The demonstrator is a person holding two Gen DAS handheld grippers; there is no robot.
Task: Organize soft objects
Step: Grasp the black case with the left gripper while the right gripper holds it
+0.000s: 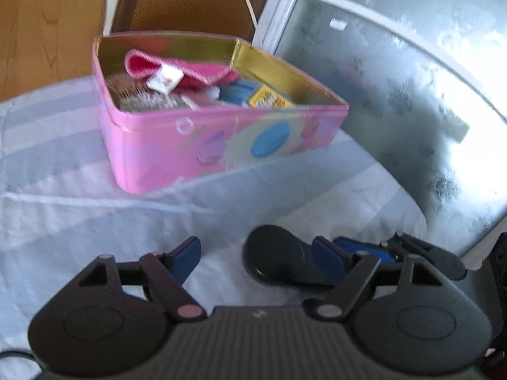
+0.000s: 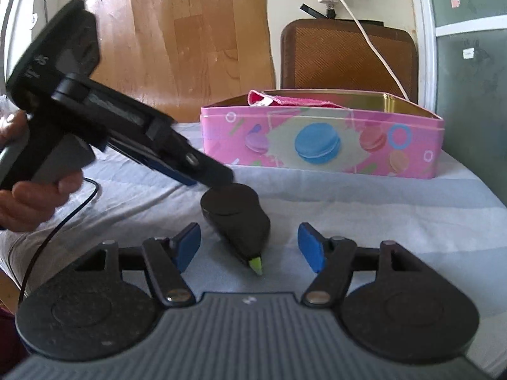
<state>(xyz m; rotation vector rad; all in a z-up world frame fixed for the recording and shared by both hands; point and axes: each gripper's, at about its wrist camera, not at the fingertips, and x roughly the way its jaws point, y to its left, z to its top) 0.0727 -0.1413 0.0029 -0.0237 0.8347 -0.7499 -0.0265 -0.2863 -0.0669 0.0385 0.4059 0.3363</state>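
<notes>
My right gripper (image 2: 250, 247) stands wide with nothing pressed, a black correction-tape dispenser (image 2: 237, 221) (green tip toward me) lying between the fingers on the striped cloth (image 2: 380, 215). My left gripper (image 1: 256, 255) gapes too, empty, beside that dispenser. The pink towel (image 1: 187, 69) sits inside the pink macaron tin (image 1: 221, 145), farther back.

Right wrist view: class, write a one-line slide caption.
Open right gripper frames a black, green-tipped object on striped cloth, left gripper above it, pink tin behind.
</notes>
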